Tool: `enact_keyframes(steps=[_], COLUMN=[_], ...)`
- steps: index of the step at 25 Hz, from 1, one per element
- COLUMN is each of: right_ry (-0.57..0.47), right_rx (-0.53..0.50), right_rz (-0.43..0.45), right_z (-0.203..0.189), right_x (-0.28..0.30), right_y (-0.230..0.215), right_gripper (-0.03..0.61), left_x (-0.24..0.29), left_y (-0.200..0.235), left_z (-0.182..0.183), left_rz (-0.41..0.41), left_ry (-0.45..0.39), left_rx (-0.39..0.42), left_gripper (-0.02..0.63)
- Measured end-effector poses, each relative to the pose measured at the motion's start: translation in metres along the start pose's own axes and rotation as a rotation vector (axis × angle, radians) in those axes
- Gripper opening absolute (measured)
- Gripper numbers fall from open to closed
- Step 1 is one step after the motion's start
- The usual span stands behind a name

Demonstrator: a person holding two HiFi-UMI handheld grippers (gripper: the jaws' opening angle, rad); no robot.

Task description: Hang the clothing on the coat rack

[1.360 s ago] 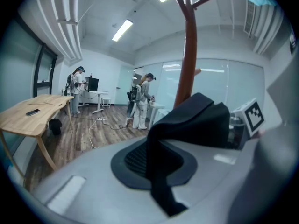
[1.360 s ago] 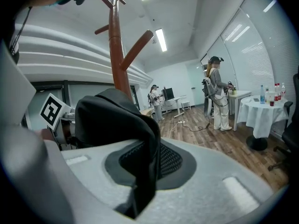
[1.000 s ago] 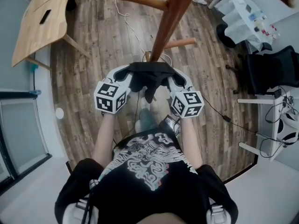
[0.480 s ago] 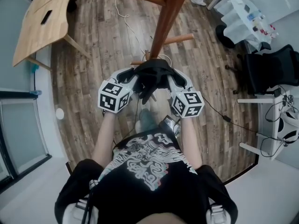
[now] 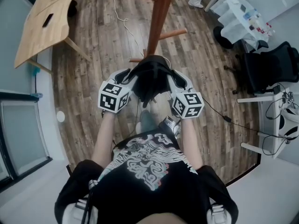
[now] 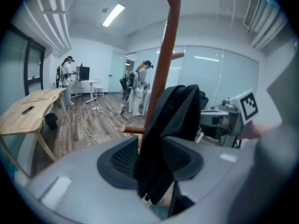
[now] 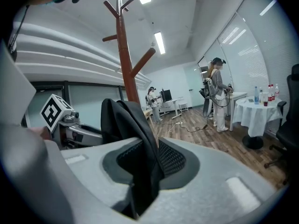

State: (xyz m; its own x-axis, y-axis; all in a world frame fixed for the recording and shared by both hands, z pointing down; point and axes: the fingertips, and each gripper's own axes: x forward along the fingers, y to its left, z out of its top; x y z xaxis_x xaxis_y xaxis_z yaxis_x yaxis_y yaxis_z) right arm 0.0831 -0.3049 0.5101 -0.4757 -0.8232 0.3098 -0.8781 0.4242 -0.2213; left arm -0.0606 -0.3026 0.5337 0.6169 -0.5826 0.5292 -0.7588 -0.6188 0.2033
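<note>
The black clothing (image 5: 150, 76) hangs in a bunched fold right against the pole of the coat rack (image 5: 159, 17), on the person's side of it, below the rack's short peg (image 5: 173, 33). Whether it already rests on a peg cannot be told.

The left gripper (image 5: 129, 76) is on the left of the rack's pole. Its jaws are opening, and in the left gripper view the dark pads (image 6: 122, 157) stand apart with the fold of cloth hanging loose between them, the pole rising just behind. The right gripper (image 5: 174, 78) is on the right of the pole. In the right gripper view its pads (image 7: 172, 159) pinch the same cloth, which fills the gap between them and arches up toward the rack.

A wooden table (image 5: 44, 22) stands well to the left of the rack, a white-covered table (image 5: 238, 13) and a black chair (image 5: 271, 69) well to its right
</note>
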Motion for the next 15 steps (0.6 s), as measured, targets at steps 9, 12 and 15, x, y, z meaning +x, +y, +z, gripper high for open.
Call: enact_keyframes(steps=[9,12,15], right_ry=[-0.010,-0.041,-0.085], right_rx=[-0.006,-0.017,-0.021], right_rz=[0.012,-0.017,-0.046], right_z=[-0.007,-0.005,0.001], right_x=[-0.030,-0.045,-0.066], right_y=[0.016,0.020,0.024], right_gripper=[0.104,0.105,0.104], left_x=[-0.022,-0.034,-0.048], left_y=[-0.025,-0.032,-0.041], left_z=[-0.002,-0.003,-0.007], left_rz=[-0.025,-0.021,-0.005], left_ry=[-0.028,-0.044,-0.067], left_rx=[-0.001,0.008,0.016], left_gripper=[0.164,0.164,0.164])
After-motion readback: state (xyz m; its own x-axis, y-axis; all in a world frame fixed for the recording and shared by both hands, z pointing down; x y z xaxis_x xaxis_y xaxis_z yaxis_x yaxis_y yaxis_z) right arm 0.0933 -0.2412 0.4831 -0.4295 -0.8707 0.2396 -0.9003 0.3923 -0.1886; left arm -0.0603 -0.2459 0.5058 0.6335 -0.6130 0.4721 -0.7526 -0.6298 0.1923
